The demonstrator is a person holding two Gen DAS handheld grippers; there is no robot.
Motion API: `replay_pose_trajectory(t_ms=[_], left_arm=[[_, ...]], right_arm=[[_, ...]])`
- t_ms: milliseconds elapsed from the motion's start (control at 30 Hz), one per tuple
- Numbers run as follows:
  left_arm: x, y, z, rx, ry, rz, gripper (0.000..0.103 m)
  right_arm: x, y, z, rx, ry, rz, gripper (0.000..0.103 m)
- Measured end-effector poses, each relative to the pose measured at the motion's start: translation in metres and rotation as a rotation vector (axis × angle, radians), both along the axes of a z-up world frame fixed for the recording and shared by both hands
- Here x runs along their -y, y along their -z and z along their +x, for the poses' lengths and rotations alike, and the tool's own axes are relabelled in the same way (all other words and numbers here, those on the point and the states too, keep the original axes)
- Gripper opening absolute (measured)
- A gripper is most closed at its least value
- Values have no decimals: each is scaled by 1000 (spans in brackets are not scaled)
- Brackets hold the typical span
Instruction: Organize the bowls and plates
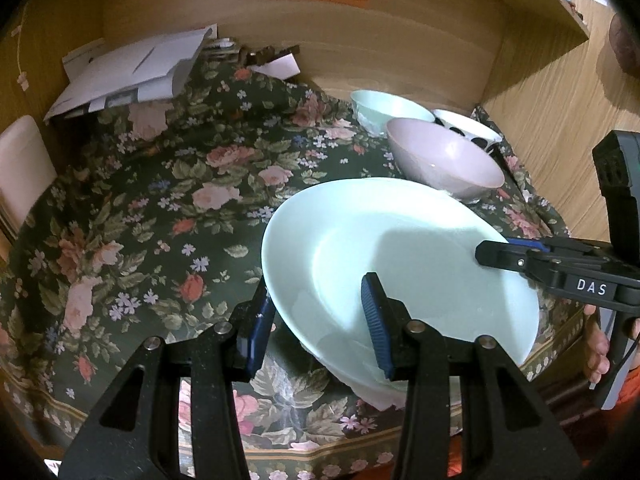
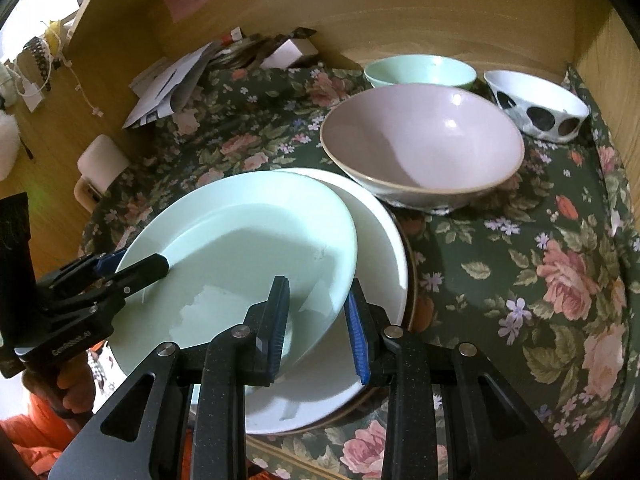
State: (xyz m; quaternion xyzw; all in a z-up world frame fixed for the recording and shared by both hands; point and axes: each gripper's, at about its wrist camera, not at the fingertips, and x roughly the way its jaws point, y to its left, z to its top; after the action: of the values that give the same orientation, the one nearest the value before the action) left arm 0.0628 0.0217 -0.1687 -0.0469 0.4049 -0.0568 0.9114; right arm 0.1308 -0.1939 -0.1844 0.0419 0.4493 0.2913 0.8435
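Note:
A pale mint plate (image 1: pixel 400 248) (image 2: pixel 240 248) is tilted over a white plate (image 2: pixel 376 264) that lies on a dark-rimmed plate (image 2: pixel 412 276). My left gripper (image 1: pixel 316 320) straddles the mint plate's near-left rim, jaws wide apart. It shows in the right wrist view (image 2: pixel 136 266), pinching the plate's left rim. My right gripper (image 2: pixel 318 324) straddles the mint plate's right rim with a gap. It shows in the left wrist view (image 1: pixel 504 254) at the plate's right edge. A pink bowl (image 2: pixel 424 144) (image 1: pixel 444 160), a mint bowl (image 2: pixel 420 72) (image 1: pixel 388 114) and a spotted bowl (image 2: pixel 536 106) (image 1: pixel 468 130) stand behind.
A floral cloth (image 1: pixel 160 220) (image 2: pixel 540 260) covers the desk. Loose papers (image 1: pixel 132 76) (image 2: pixel 172 84) lie at the back left. Wooden walls (image 1: pixel 400 52) close in the back and right. A white box (image 1: pixel 24 164) sits at the left.

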Motion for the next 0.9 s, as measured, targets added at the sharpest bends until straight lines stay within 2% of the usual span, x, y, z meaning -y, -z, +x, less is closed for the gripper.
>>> replay_pose_trajectory(t_ms=[300,600,767,900], left_arm=[[1,10,5,-17,-2,13,43],[6,15,9,-38,16,8,44],[12,16,8,-34,26,55,44],[16,12,7,-12,37,79,51]], right_arm=[[-5,4,-1,1,5,-26,26],[6,4,-4,0,18,-2,25],[9,0,-8,24,20,-23,26],[10,-1,-8,25,11,-29,26]])
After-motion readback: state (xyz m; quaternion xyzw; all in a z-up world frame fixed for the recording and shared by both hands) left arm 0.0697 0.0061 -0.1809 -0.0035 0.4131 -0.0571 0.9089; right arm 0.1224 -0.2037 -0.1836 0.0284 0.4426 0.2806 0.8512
